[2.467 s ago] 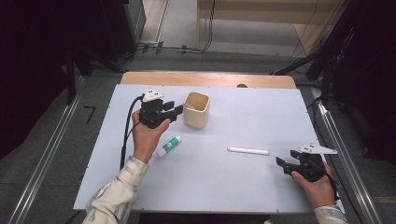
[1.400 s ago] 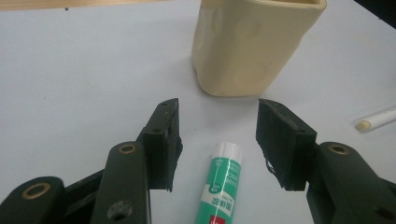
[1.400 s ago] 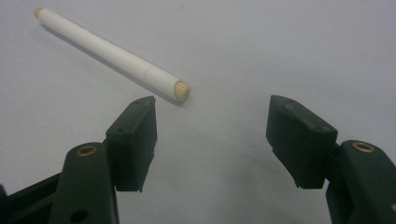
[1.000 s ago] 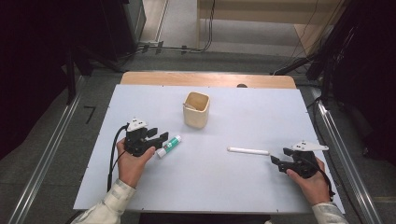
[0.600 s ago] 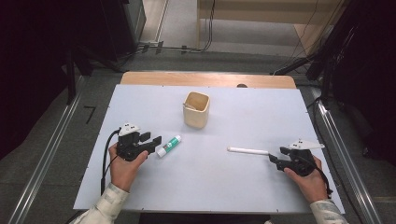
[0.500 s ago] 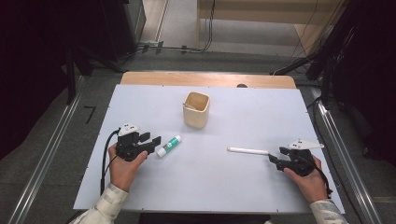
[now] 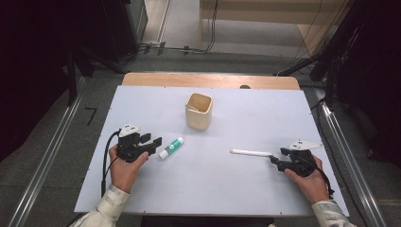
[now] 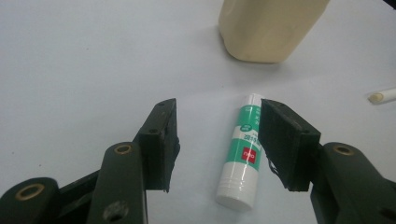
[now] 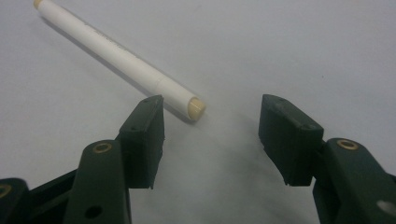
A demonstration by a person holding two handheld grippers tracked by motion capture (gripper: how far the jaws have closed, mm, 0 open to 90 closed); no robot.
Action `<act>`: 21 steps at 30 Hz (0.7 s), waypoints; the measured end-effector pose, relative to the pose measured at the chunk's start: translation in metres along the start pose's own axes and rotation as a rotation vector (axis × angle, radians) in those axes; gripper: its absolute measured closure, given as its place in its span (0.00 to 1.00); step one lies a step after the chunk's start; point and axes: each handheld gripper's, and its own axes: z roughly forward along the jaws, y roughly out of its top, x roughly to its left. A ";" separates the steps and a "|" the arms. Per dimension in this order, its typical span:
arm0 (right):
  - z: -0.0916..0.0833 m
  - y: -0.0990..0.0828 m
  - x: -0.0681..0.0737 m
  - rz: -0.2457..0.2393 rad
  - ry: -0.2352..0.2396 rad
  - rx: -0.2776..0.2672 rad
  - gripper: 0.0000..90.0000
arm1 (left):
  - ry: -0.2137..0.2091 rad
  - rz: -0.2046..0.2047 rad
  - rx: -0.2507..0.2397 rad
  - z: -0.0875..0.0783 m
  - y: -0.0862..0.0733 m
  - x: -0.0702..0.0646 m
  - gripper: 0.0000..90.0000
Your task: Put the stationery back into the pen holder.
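A green-and-white glue stick (image 8: 243, 151) lies flat on the pale surface (image 7: 213, 189), its white cap end toward the left claw (image 8: 217, 140), whose two black jaws stand apart on either side of it, the right-hand jaw just beside the tube and the other clear of it; neither pad presses on it. From the high view, the glue stick (image 7: 170, 147) rests at an angle just in front of the left claw (image 7: 152, 142), which a hand (image 7: 124, 168) in a light sleeve holds low over the surface.

Across the surface, a slim white pen (image 9: 121, 58) lies with its cream-tipped end between the jaws of the right claw (image 9: 210, 135), close to one pad. Those jaws have just been closing, yet a clear gap remains and neither pad grips the pen. The high view places the pen (image 7: 250, 152) lying almost level across the surface, its near end at the tips of the right claw (image 7: 274, 158), held by the person's other hand (image 7: 307, 182).

Beyond both, a cream-coloured cup (image 7: 198, 111) stands upright near the middle of the surface, well apart from the pen and nearer the glue stick. A black cable (image 7: 105, 165) trails from the left claw toward the near edge.
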 end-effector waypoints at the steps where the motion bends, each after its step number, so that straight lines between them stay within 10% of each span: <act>1: 0.001 0.001 0.000 -0.006 0.002 0.001 0.44 | 0.002 -0.003 -0.001 0.000 0.000 0.001 0.53; 21: 0.009 0.008 0.007 -0.045 0.013 0.012 0.51 | -0.006 -0.010 0.002 0.000 0.000 0.001 0.53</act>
